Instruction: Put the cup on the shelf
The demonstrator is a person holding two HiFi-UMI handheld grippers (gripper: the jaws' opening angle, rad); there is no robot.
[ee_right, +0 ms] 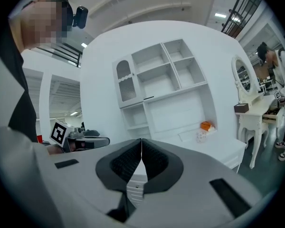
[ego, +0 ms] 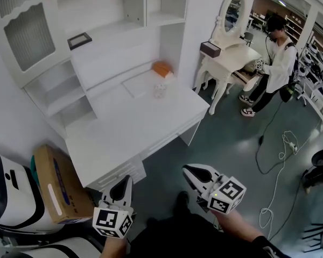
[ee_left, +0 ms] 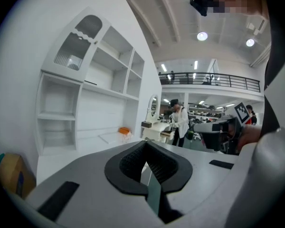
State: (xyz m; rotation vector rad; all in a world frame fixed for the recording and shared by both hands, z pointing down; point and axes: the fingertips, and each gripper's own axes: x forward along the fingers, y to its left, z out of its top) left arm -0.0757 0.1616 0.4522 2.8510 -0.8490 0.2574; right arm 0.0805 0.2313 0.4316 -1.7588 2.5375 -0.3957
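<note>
A small white cup with dots (ego: 160,90) stands on the white desk (ego: 129,128), near its back right, beside an orange object (ego: 162,69). The right gripper view shows the cup (ee_right: 201,136) far off, in front of the white shelf unit (ee_right: 161,75). The shelf unit (ego: 151,18) rises behind the desk. My left gripper (ego: 127,180) hovers off the desk's front edge, shut and empty. My right gripper (ego: 187,169) is beside it over the floor, also shut with nothing in it. In their own views the left gripper (ee_left: 146,148) and the right gripper (ee_right: 141,148) have their jaws together.
A cardboard box (ego: 56,184) and a white appliance (ego: 11,198) sit left of the desk. A black frame (ego: 79,40) lies on a shelf. To the right, a dressing table with an oval mirror (ego: 231,52), a standing person (ego: 272,63), and cables on the floor (ego: 282,144).
</note>
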